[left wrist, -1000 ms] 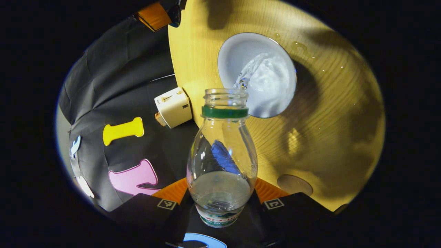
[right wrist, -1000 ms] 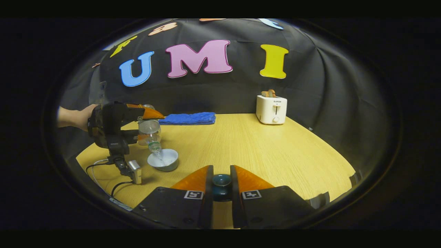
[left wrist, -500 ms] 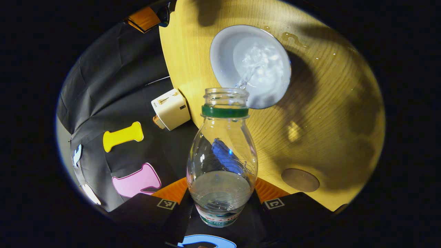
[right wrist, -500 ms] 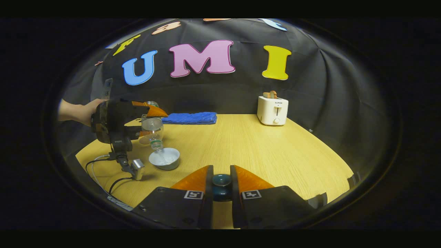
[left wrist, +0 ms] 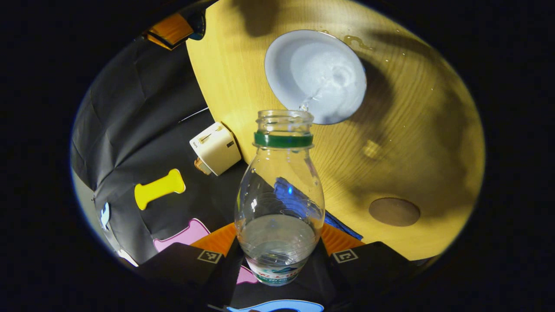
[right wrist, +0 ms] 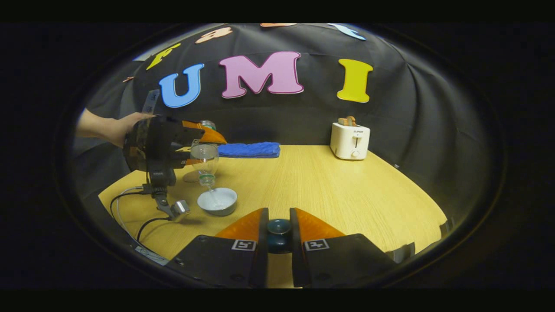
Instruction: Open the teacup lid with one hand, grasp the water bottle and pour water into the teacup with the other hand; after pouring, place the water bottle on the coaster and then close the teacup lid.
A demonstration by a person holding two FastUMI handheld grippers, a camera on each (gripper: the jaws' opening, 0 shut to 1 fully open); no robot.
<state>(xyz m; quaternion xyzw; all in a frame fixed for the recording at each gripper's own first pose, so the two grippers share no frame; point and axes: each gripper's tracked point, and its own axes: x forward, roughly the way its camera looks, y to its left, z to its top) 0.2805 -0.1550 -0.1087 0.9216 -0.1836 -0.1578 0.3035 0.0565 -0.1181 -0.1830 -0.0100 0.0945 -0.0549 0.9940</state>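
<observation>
The left claw [left wrist: 279, 255] pinches the bottle [left wrist: 279, 208] by its lower body, one finger pressed on each side, neck pointing straight ahead of the fingers. The bottle is tipped mouth-down, and a thin stream of water [left wrist: 313, 93] runs from its open mouth into the cup [left wrist: 286, 56] lying just beyond and below the neck. Water froths inside the cup, and the bottle is about a third full, the rest of it clear. Off to the right of the claw, near the finger on that side, sits the round coaster [left wrist: 394, 211], bare on the table [left wrist: 416, 143]. A few spilled drops [left wrist: 357, 41] glisten just past the cup's far rim. To the left of the bottle's neck, the toaster [left wrist: 215, 147] stands at the table's edge.

Over in the right gripper view, the right claw [right wrist: 279, 236] is pressed on the dark teal lid [right wrist: 279, 230], the knob caught between both fingers and held above the table. Ahead and to its left, a hand [right wrist: 119, 128] carries the left claw [right wrist: 204, 147] with the bottle [right wrist: 204, 159] tilted over the cup [right wrist: 217, 201]; the stream drops into it. Cables [right wrist: 130, 208] trail beneath that claw. A blue cloth [right wrist: 249, 149] lies far ahead, beyond the bottle, and the toaster [right wrist: 352, 140] is ahead to the right.
</observation>
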